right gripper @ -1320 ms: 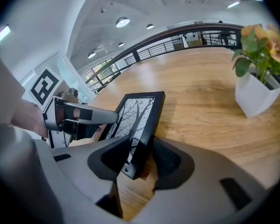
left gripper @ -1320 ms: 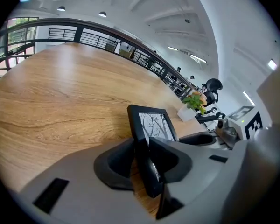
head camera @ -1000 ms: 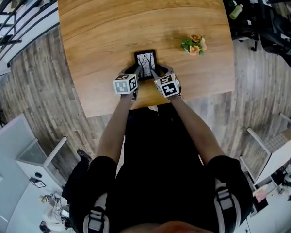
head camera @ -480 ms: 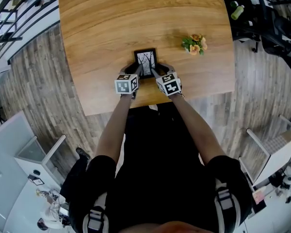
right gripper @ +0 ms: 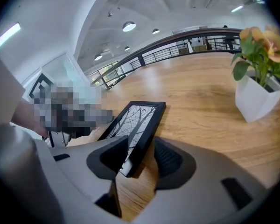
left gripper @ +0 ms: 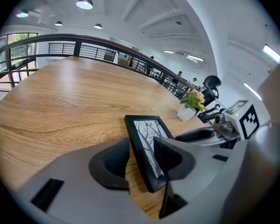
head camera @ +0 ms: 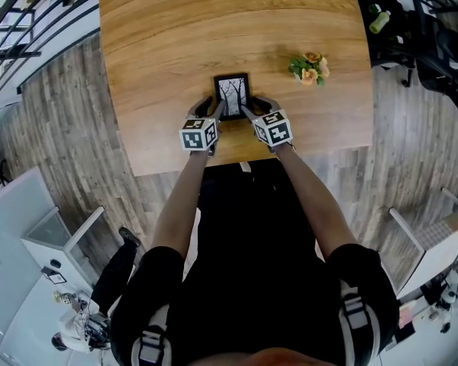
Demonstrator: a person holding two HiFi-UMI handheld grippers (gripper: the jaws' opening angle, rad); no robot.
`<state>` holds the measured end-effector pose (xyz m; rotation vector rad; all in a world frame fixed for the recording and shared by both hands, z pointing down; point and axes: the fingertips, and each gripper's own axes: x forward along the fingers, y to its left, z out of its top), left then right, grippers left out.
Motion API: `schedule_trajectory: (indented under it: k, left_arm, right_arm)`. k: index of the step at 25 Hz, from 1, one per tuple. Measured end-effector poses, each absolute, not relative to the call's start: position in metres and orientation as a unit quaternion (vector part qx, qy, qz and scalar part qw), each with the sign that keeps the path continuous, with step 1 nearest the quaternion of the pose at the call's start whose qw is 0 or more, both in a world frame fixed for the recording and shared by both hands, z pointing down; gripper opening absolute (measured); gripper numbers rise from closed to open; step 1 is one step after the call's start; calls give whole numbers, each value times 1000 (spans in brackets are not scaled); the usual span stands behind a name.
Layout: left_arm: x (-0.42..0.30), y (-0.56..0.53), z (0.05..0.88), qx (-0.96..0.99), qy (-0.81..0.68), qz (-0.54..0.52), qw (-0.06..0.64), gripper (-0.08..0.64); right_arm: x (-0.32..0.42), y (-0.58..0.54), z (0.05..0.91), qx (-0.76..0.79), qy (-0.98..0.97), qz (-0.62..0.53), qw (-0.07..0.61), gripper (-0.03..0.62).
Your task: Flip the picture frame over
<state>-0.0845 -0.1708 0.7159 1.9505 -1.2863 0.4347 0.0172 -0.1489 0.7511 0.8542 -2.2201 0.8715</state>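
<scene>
From the head view, the picture frame (head camera: 232, 96) sits picture-side up at the middle of the wooden bench (head camera: 175, 36), with its near end between the two tools. The left gripper (head camera: 211, 107) comes at its lower left corner and the right gripper (head camera: 252, 107) at its lower right. We judge that a corner each keeps the frame level for a turn. Potted flowers (head camera: 308, 67) stand well apart at the upper right, and a grey plank floor (head camera: 69, 113) surrounds the bench.

In the left gripper view, the fingers (left gripper: 109, 164) are spread and have just been opening. The frame's corner lies between them. Bare wood shows beside the left finger, and the right finger overlaps the glass, so we see no pinch. A dark railing (left gripper: 84, 48) crosses the upper left under white ceiling lights.

In the right gripper view, the fingers are likewise spread and have just been opening around the other corner, with a gap of wood at the right finger. We cannot tell whether the near edge is lifted off the bench. We take the loose hold as either a release or a regrip. The flowers fill the right edge of this view.
</scene>
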Motion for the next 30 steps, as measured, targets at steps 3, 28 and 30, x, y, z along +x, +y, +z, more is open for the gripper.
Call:
schedule_trajectory:
  k: [3,28,30]
  left_arm:
    - [-83,-166,708,769,-502,158,363,171]
    - [-93,-115,679,812,-455,213,299,23]
    - [-99,-115,677,815,-451,216,294,23]
  right_arm:
    - [23,-151,748,315,-842,324,294,167]
    - [36,-116,715,300,-861,211,352,6]
    - [31,-116,712,305,-859,210,352,6]
